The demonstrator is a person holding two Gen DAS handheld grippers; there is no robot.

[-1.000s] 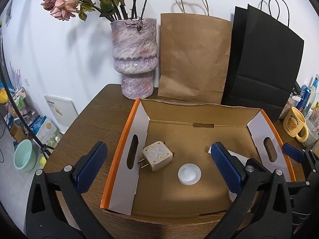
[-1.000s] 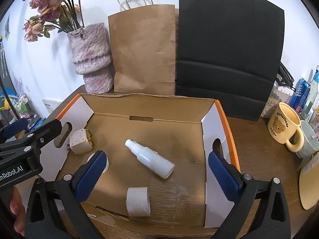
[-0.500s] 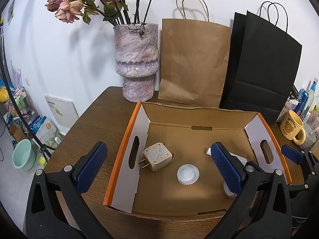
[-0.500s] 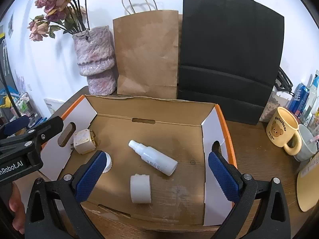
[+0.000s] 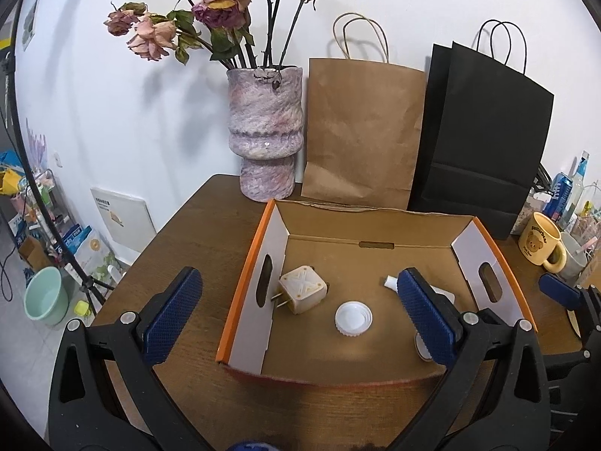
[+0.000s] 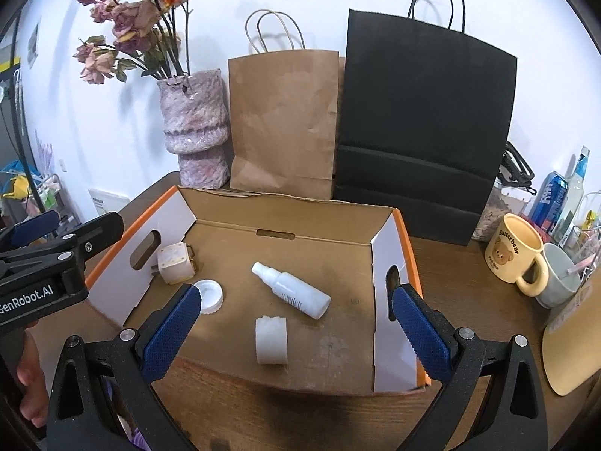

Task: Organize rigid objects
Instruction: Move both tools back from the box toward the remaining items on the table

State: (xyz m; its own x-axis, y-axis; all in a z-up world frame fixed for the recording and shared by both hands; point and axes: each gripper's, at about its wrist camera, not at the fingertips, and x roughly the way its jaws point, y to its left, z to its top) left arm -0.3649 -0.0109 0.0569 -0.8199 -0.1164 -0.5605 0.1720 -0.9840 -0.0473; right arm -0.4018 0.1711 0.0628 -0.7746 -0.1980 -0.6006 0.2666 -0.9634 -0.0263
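Note:
An open cardboard box (image 5: 246, 282) (image 6: 403, 248) with orange rims lies on the wooden table. Inside it lie a cream plug adapter (image 5: 302, 289) (image 6: 173, 264), a white lid (image 5: 353, 318) (image 6: 207, 296), a white spray bottle (image 6: 293, 290) and a short white cylinder (image 6: 271, 340). My left gripper (image 5: 296, 317) is open and empty, in front of the box's near left corner. My right gripper (image 6: 295, 332) is open and empty, in front of the box's near edge. In the left wrist view the spray bottle (image 5: 390, 282) is mostly hidden behind the right finger.
A purple vase (image 5: 265, 139) (image 6: 195, 127) of dried roses, a brown paper bag (image 5: 360, 131) (image 6: 281, 120) and a black paper bag (image 5: 484, 139) (image 6: 420, 127) stand behind the box. A yellow bear mug (image 6: 514, 253), a grey cup (image 6: 561, 280) and cans stand to the right.
Both grippers have drawn back and risen from the box, so it looks smaller and farther. The objects inside have not moved. Both stay open.

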